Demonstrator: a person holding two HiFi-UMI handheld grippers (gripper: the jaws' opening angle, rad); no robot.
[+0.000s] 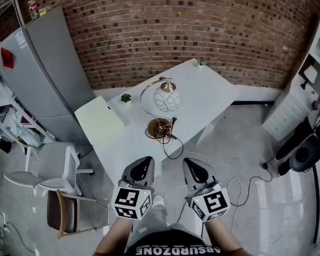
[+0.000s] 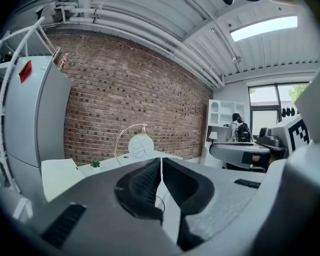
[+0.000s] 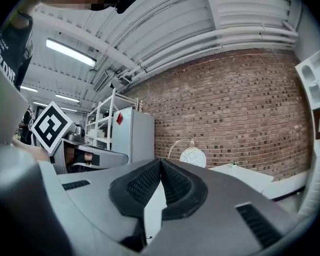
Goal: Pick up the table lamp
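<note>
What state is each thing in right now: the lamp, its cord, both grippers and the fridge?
Table lamp: upright on the white table, nothing touching it.
Cord: loose, looping from the lamp's base toward the table's near edge.
Left gripper: shut, empty, short of the table.
Right gripper: shut, empty, short of the table.
Fridge: doors closed.

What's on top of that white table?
A lamp with a white shade and brass base, its black cord running toward the near edge, a potted plant, and something at the far corner too small to identify. The lamp's base covers the spot beneath it.
</note>
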